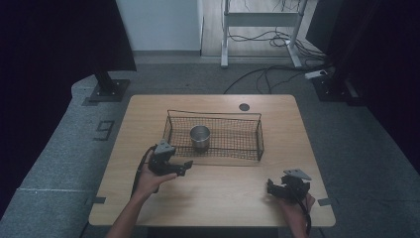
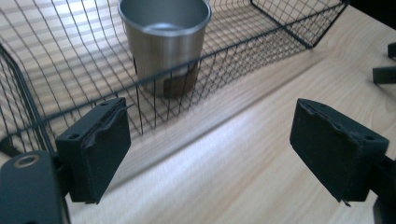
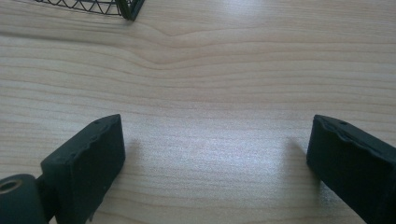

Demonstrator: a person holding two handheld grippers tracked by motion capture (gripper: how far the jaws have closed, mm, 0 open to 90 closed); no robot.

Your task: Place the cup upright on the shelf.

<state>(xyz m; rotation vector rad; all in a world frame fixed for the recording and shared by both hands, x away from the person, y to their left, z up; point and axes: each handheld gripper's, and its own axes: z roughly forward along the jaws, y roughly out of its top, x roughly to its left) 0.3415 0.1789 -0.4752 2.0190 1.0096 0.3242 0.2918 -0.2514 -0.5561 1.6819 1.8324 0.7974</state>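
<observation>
Wooden table [image 1: 223,188], seen from above, bears a black wire basket [image 1: 247,151] set toward its far half. A steel cup [image 1: 200,137] stands upright inside the basket's left part, so the placing appears done, though the dim high view leaves the cup's contents uncertain. What seems left is to draw the hands away. The left gripper [image 1: 185,166] lies just outside the basket's near wall, its jaws apart with nothing between them; that wall and its left corner are the edges to avoid. The right gripper [image 1: 271,187] rests near the table's near right edge, jaws wide and empty, with bare wood around it.
</observation>
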